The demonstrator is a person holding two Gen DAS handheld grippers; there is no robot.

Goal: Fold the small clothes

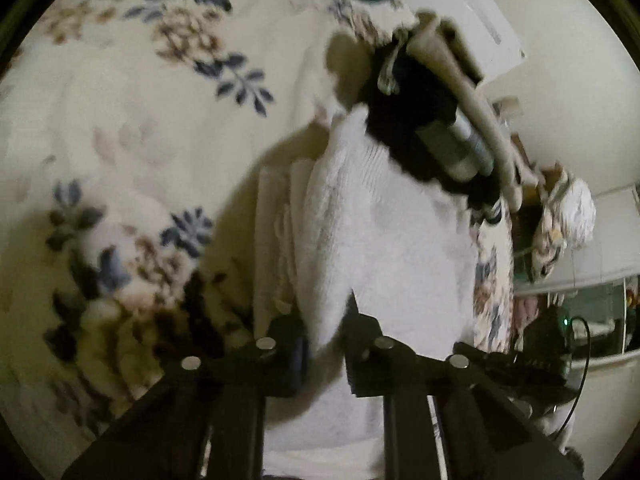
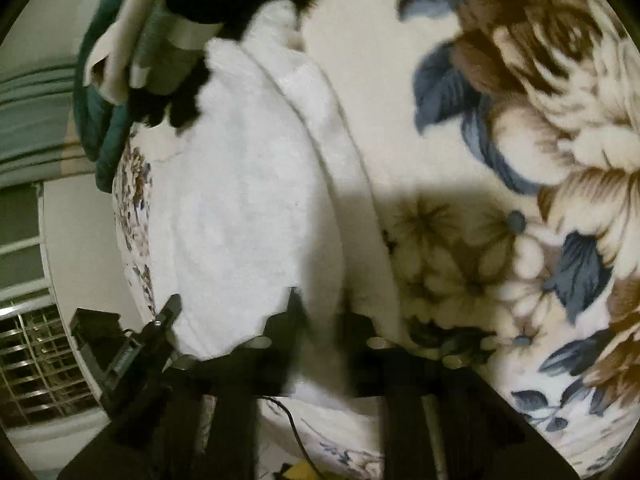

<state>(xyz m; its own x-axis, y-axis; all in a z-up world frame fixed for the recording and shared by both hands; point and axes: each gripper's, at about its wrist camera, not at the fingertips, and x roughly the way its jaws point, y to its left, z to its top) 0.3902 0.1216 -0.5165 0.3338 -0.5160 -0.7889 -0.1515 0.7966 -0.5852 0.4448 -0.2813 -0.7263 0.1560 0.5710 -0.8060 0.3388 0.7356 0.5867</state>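
Both tongs pinching white cloth (image 1: 380, 240) — left gripper (image 1: 324, 344), right gripper (image 2: 320, 328). Keep corners level over floral blanket (image 1: 120, 100) — lay edges matched.

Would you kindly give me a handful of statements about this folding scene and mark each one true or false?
1. The white fluffy cloth lies on a floral fleece blanket. True.
2. The cloth is bright red. False: it is white.
3. The left gripper is shut on an edge of the cloth. True.
4. The right gripper stands wide open, well clear of the cloth. False: it is shut on the cloth's near edge.
5. The blanket's pattern has blue leaves and brown flowers. True.
6. The blanket is plain, with no print. False: it carries a flower print.
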